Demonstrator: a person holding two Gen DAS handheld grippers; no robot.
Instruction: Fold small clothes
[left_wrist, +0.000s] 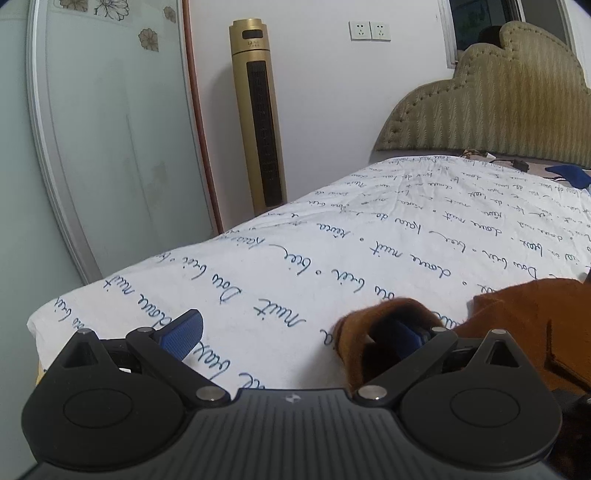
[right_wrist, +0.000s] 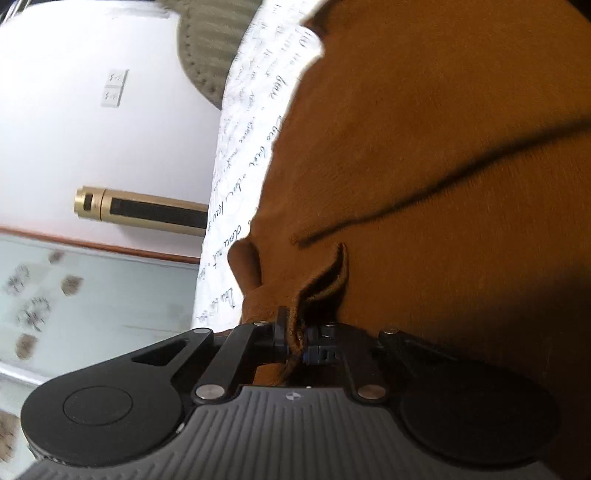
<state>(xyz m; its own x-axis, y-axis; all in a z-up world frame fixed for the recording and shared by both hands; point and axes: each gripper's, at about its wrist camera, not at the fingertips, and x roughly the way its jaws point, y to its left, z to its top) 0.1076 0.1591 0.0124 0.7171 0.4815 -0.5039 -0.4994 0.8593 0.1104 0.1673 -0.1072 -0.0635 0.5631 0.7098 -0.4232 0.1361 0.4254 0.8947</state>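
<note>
Over by the left side of the bed, past the glass door and the gold tower fan, the left gripper hovers low over the script-printed sheet with its jaws spread wide. Nothing sits between them, though a curled flap of the brown garment drapes over its right-hand finger.

The garment itself lies on the sheet near the bed's near edge, reaching away to the right. There the right gripper, rolled well onto its side, has its jaws pressed together on a bunched hem of the brown cloth.

I'd say the fold is at the pick-up stage: one edge is caught, the other not yet. The next move likely calls for the left jaws to shift right, close on that loose flap, and then both hands to draw the cloth taut.

A dark seam runs lengthwise across the fabric, so its long axis probably heads away toward the headboard; the close, blurred view makes that uncertain.
</note>
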